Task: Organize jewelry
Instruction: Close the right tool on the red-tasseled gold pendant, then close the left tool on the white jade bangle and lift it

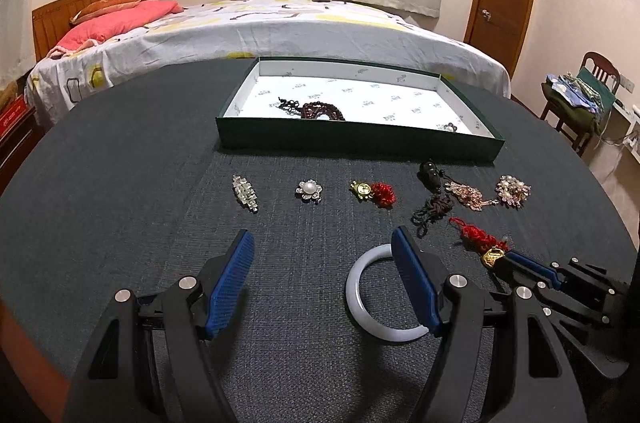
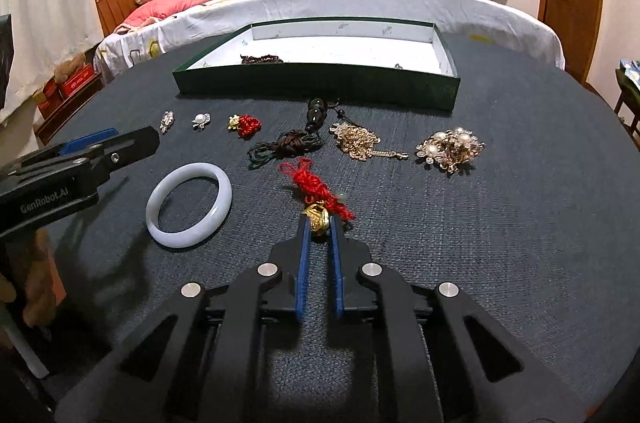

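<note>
We find the right gripper at lower centre of the right wrist view, its blue pads drawn close and pinching the gold charm of a red-tasselled pendant; the red cord trails from it toward the upper left over the dark table cloth. In the left wrist view the same charm sits at right of centre, gripped at the tip of that gripper.

The left gripper occupies the lower part of its own view with its fingers spread wide and holding nothing. Its right-hand finger overlaps the white jade bangle, which lies flat on the cloth; whether they touch we cannot tell. In the right wrist view the bangle lies at centre left, just right of the left gripper.

Above, a row of pieces lies on the cloth: a crystal bar brooch at left, a pearl flower brooch, a second gold-and-red charm, a dark gourd pendant with knotted cord, a rose-gold chain, and a pearl cluster brooch at right.

Beyond the row stands the green tray with a white printed lining. A dark red bead strand lies inside toward its left, and a small pearl item rests by its lower right corner.
</note>
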Motion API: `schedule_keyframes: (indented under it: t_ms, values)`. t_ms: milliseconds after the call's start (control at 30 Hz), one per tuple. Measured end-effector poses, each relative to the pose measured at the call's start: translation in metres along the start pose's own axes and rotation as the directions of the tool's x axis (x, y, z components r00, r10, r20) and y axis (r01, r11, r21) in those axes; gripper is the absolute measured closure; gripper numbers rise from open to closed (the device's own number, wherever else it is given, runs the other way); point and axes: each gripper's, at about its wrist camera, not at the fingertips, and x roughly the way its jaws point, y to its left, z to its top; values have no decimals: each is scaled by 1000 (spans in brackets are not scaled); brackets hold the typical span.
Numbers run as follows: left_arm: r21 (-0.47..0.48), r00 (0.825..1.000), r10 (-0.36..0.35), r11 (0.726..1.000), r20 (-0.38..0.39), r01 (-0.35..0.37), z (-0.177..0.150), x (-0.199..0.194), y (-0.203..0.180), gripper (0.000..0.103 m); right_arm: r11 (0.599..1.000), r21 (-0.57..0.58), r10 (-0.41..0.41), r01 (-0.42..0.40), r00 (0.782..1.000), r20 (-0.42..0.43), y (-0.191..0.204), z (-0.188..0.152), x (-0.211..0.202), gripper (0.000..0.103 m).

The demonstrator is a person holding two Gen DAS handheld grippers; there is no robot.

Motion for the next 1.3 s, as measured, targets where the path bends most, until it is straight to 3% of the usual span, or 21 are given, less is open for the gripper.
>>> schedule_keyframes:
  t_ms: [100, 233, 533, 667, 900, 1000, 1067, 1133, 1300]
  values:
    - [-6, 1000, 0, 1000, -5, 0, 0, 1, 2, 34, 1000, 0, -5, 5, 1000, 12, 1, 3, 0, 82]
    - [-8, 1000, 1, 1000, -2, -1, 0, 1, 2, 34, 1000, -15, -11, 11, 999, 32, 5, 11, 0, 79]
    - [-4, 1000, 1, 1000, -8, -1, 0, 2, 2, 34, 998, -61, -20, 21, 999, 25, 12, 24, 17, 79]
    - [-5, 1000, -2, 1000, -12, 2, 0, 4, 2, 34, 997, -76, -24, 24, 1000, 12, 12, 23, 16, 87]
    - [-8, 1000, -4, 1000, -9, 4, 0, 4, 2, 34, 1000, -18, 7, -8, 999, -35, 1, 18, 3, 86]
    - [-9, 1000, -7, 1000, -12, 6, 0, 5, 2, 34, 1000, -3, 14, -14, 1000, -26, -2, 19, 1, 83]
    - [-4, 1000, -6, 1000, -10, 6, 0, 4, 1, 34, 1000, -7, 12, -12, 1000, -24, -1, 19, 2, 71]
    - [-3, 1000, -6, 1000, -10, 6, 0, 4, 1, 34, 1000, -14, 11, -12, 1000, -24, 1, 19, 5, 65]
    - [1, 1000, -10, 1000, -16, 10, 0, 5, -1, 34, 999, -46, -10, 9, 999, -39, 5, 18, 16, 64]
